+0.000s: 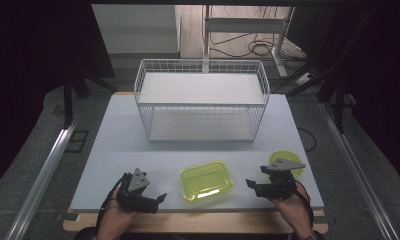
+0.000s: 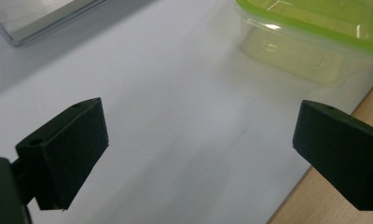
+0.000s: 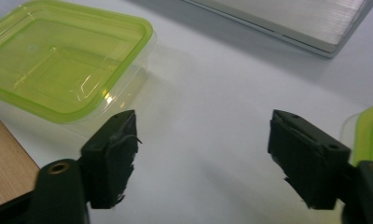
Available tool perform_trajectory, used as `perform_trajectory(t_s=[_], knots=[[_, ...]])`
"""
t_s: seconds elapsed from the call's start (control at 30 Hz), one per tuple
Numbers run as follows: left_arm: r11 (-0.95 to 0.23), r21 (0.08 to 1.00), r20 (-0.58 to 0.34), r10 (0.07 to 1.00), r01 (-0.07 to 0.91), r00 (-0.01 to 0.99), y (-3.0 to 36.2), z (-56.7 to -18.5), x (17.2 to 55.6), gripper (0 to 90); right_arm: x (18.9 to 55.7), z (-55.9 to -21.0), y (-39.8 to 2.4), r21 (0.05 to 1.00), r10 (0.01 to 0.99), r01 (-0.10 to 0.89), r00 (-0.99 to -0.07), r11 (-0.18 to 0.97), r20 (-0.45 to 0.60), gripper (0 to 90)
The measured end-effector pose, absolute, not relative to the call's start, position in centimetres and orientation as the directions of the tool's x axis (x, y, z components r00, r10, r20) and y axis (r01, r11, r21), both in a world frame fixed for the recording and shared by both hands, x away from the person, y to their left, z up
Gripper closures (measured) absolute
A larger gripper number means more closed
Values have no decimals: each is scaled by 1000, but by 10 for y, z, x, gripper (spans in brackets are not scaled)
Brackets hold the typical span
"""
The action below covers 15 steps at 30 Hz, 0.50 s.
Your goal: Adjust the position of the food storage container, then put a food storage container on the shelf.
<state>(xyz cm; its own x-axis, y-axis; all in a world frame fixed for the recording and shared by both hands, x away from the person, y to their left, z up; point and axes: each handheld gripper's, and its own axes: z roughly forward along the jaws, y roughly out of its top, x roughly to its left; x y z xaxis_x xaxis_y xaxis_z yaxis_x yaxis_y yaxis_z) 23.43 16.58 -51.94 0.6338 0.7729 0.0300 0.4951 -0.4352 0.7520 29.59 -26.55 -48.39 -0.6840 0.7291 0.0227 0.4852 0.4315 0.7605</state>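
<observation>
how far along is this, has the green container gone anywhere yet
Nothing looks done yet: the green container sits on the table near the front edge, and the wire basket holds nothing. Nothing is in hand: the left tongs and right tongs are open on either side of the container, gripping nothing. A round green lid lies by the right tongs. Any grasping and moving is left.
</observation>
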Motion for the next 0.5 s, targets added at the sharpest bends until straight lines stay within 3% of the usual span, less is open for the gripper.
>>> perform_trajectory(t_s=[0.23, 0.5], knots=[[-410, 771, 13, 775, 488, 631, 171, -523, 231, 11, 299, -488, -264, 757, 728, 514, -682, 403, 75, 102], [-433, 756, 22, 767, 491, 642, 168, -527, 232, 10, 299, -491, -260, 762, 719, 506, -690, 404, 77, 89]])
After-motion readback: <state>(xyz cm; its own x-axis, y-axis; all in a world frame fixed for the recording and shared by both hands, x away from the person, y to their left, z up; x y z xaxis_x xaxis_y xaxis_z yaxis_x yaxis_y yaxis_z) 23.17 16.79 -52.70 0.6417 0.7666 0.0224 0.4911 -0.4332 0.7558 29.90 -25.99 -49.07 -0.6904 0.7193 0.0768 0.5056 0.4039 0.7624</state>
